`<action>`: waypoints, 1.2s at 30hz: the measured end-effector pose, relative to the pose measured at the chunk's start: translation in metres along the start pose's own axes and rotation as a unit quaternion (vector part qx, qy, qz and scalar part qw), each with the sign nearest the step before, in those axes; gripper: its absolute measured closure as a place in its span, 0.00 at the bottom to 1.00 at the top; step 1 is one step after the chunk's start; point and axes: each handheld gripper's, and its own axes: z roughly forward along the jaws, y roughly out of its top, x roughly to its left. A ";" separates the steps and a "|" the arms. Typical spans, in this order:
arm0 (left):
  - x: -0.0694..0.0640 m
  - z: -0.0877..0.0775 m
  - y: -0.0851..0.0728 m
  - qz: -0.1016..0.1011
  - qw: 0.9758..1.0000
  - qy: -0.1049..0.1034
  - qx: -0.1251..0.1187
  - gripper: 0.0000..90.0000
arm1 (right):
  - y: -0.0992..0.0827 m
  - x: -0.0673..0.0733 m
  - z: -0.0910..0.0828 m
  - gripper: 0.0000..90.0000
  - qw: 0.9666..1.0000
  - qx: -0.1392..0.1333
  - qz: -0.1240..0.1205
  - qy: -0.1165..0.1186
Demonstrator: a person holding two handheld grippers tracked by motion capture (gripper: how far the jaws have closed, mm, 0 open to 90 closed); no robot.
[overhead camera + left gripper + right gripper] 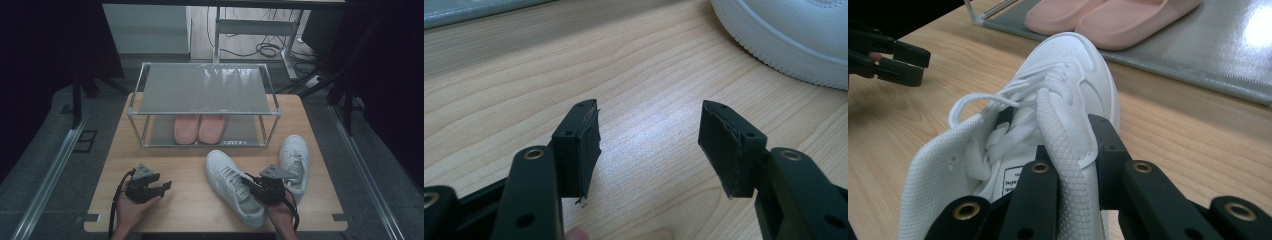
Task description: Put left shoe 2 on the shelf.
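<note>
High view: the right gripper [256, 186] sits at the collar of the left white sneaker [232, 186], which lies on the table [165, 175] front-centre, heel toward the person, toe pointing up-left at the shoe rack [202, 102]. Its long axis runs roughly along the gripper's line, so a lift-and-carry forward looks likely. The second white sneaker [294, 161] lies just right of that gripper, untouched. The left gripper [161, 188] rests well left of both shoes.

Left gripper view: jaws spread wide over bare wood, nothing between them; the sneaker's sole edge [784, 40] is far right.

Right gripper view: jaws pinch the sneaker's side wall [1068, 150] at the opening, one inside, one outside. The toe points at the pink slippers [1108, 17] on the lower shelf. The right hand is nearer.
</note>
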 end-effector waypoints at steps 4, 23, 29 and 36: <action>0.000 0.000 0.000 -0.001 1.000 0.000 0.000 0.47 | 0.003 0.000 -0.003 0.92 1.000 -0.011 -0.001 -0.001; 0.002 -0.001 0.000 0.000 1.000 0.001 -0.003 0.47 | 0.019 0.000 -0.031 0.92 0.995 -0.090 0.022 0.028; 0.003 -0.002 0.000 -0.002 1.000 0.001 -0.003 0.47 | 0.025 0.003 -0.036 0.92 0.994 -0.101 0.018 0.036; 0.004 -0.003 0.001 -0.002 1.000 0.003 -0.004 0.47 | 0.031 0.004 -0.036 0.92 0.992 -0.116 0.027 0.045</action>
